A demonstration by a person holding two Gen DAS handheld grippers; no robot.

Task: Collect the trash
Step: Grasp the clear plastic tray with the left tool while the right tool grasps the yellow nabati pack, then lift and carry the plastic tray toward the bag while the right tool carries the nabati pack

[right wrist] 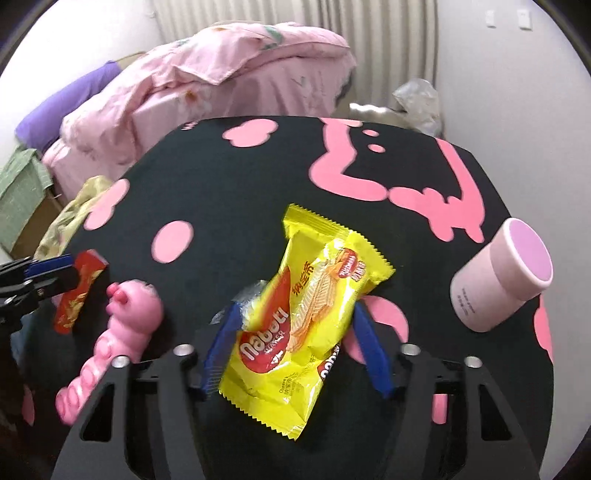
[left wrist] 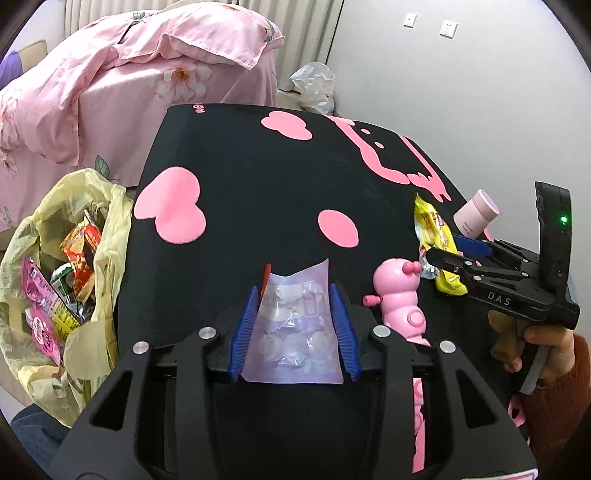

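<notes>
Your left gripper [left wrist: 295,314] fingers pinch a clear purple packet [left wrist: 291,332] over the table's [left wrist: 258,177] near edge, beside the yellow trash bag [left wrist: 55,258] at the left edge. Your right gripper [right wrist: 295,332] fingers clamp a crinkled yellow wafer wrapper [right wrist: 310,314] near the pink toy [right wrist: 122,321].

A bed [left wrist: 140,81] heaped with pink floral bedding [right wrist: 207,85] beside pale curtains [right wrist: 388,55]; white wall [left wrist: 461,92] with two sockets [left wrist: 428,23]; black-and-pink table [left wrist: 258,177].
</notes>
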